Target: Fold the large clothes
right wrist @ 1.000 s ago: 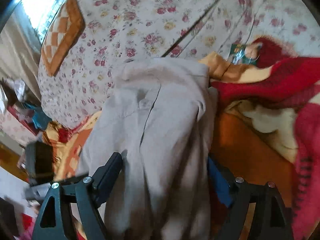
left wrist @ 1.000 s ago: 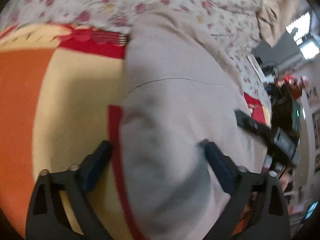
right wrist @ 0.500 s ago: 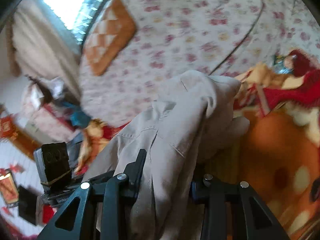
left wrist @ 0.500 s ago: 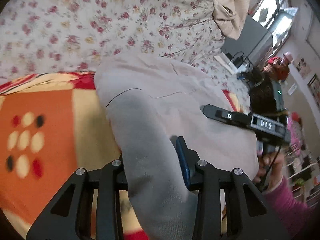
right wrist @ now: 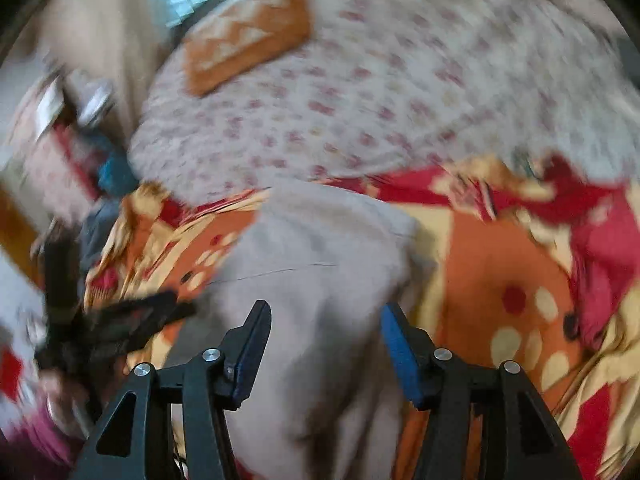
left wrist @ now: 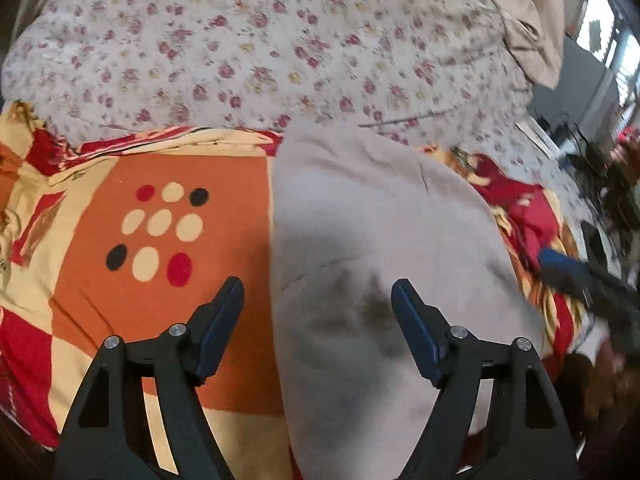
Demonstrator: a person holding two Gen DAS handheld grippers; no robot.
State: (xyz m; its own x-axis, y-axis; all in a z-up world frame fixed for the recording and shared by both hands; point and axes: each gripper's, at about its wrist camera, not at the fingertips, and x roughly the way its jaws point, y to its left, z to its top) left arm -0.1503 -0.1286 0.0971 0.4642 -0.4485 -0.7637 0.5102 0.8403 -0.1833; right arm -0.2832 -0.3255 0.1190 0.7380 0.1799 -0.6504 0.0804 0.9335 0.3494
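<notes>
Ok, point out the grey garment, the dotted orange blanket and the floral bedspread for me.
grey garment [left wrist: 380, 216]: left wrist view, on its flat upper panel.
dotted orange blanket [left wrist: 160, 236]: left wrist view, on the middle cream dot.
floral bedspread [left wrist: 256, 60]: left wrist view, on its middle stretch.

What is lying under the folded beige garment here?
The beige garment lies on an orange, red and cream patterned blanket, with a floral quilt behind it. Whatever sits directly beneath the garment is covered.

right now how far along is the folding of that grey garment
Done: the grey garment lies doubled over in a compact shape on the patterned blanket. In hand: nothing; the left tool and right tool are both open above it. Left: possibly another fold or smoothing; the blurred view hides its final neatness.
</notes>
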